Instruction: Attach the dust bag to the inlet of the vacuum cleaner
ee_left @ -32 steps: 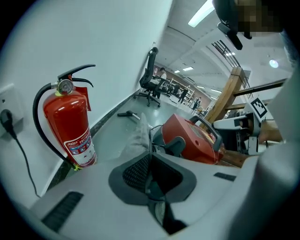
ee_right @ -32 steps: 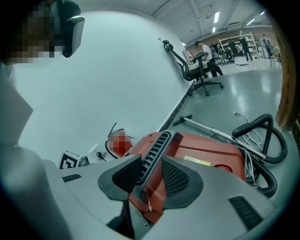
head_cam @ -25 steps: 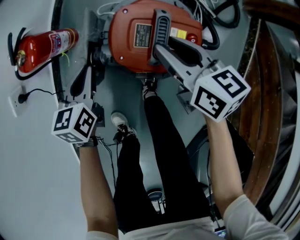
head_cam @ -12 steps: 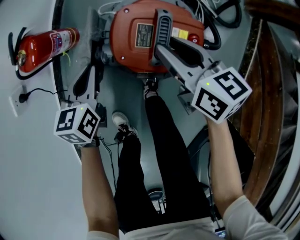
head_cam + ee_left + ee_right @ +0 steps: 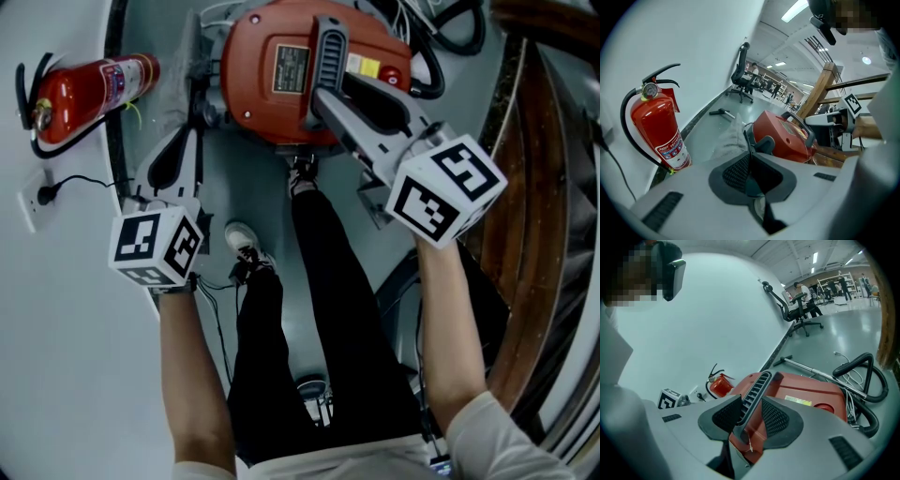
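The left gripper (image 5: 749, 164) is clenched: its dark pads meet on a thin dark edge that stands upright between them. That edge looks like the rim of the bag (image 5: 727, 140), though the view is too poor to be sure. The pale grey cloth of the bag spreads out just beyond the tips. It lies on the floor (image 5: 712, 124) between the extinguisher (image 5: 656, 131) and the vacuum (image 5: 785, 138), close against the vacuum's near side.

The right gripper (image 5: 751, 411) grasps the vacuum's black ribbed handle (image 5: 757, 390). Its jaws are only narrowly apart, one pad on each flank of the bar, and the handle's end runs down between them. The red body of the vacuum sits directly beyond and below these jaws.

From the head view the two grippers reach toward the vacuum from opposite sides — the left one along its left flank, the right one laid across its top. A black hose (image 5: 862, 376) coils on the floor past the vacuum's far side. The extinguisher stands against the wall (image 5: 693, 51), well apart from the right gripper.
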A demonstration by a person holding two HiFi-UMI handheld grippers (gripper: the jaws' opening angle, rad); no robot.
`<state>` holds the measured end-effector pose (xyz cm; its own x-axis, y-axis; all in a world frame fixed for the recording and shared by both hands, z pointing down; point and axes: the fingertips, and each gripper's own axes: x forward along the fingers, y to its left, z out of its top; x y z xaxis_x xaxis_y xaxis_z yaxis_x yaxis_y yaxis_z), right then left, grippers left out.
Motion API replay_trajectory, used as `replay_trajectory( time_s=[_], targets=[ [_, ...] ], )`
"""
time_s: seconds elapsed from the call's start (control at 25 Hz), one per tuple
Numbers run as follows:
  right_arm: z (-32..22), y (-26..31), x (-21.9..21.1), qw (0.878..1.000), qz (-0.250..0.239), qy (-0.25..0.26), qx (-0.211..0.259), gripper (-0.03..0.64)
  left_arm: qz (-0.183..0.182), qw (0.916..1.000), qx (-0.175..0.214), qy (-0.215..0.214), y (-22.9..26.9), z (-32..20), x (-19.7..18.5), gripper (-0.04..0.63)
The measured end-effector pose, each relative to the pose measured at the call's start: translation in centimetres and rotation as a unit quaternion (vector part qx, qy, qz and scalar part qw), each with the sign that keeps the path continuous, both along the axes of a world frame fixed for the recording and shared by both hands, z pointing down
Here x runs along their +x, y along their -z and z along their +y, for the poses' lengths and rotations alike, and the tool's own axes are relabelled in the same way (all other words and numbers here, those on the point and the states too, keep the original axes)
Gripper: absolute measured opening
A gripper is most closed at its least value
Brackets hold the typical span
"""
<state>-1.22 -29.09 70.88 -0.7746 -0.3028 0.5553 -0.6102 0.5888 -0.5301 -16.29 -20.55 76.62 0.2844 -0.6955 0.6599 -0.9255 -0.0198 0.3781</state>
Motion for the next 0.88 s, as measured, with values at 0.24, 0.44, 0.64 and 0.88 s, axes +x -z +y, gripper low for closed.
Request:
replay_trajectory(
  time_s=[0.24, 0.44, 0.64, 0.88],
  targets=[
    [-0.01, -0.01, 0.01, 1.000, 0.002, -0.001, 0.002, 0.138, -0.024, 0.9995, -0.004, -0.022, -0.02, -0.03, 0.23, 0.014],
    [0.03, -0.01, 0.00, 1.000, 0.005, -0.003, 0.002, 0.138, -0.031, 0.9991, -0.008, -0.026, -0.01, 0.01, 0.23, 0.015],
    [-0.21, 0.09, 0.30, 0.999, 0.038, 0.016, 0.018, 0.138, -0.043, 0.9984, -0.022, -0.028, -0.27, 0.05, 0.24, 0.037],
    [-0.14, 0.30, 0.50, 0.996, 0.068, 0.020, 0.047, 0.138, -0.045, 0.9974, -0.029, -0.047, 0.16, 0.31, 0.04, 0.071]
  ],
)
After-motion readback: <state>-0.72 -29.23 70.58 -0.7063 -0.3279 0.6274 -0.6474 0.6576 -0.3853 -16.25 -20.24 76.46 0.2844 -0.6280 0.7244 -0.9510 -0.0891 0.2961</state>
